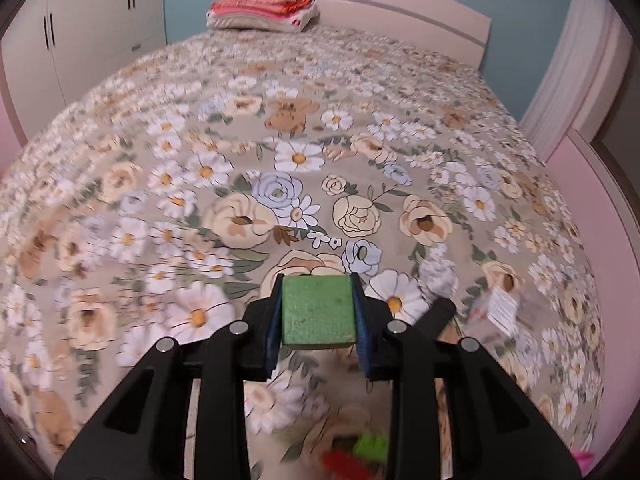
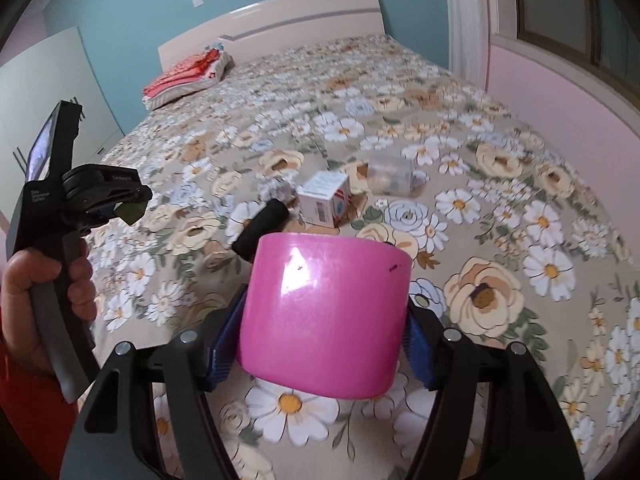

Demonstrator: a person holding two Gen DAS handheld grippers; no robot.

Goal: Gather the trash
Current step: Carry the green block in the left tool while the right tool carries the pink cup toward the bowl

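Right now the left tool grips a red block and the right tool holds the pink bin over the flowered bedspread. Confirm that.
One detail is wrong: the block in the left tool is green, not red, as the left wrist view shows. The rest stands: the right tool holds the pink bin over the flowered bedspread.

Black-framed left gripper [image 1: 318, 312] and right gripper [image 2: 320, 320], blue pads, silver screws; red sleeve [image 2: 24, 400].
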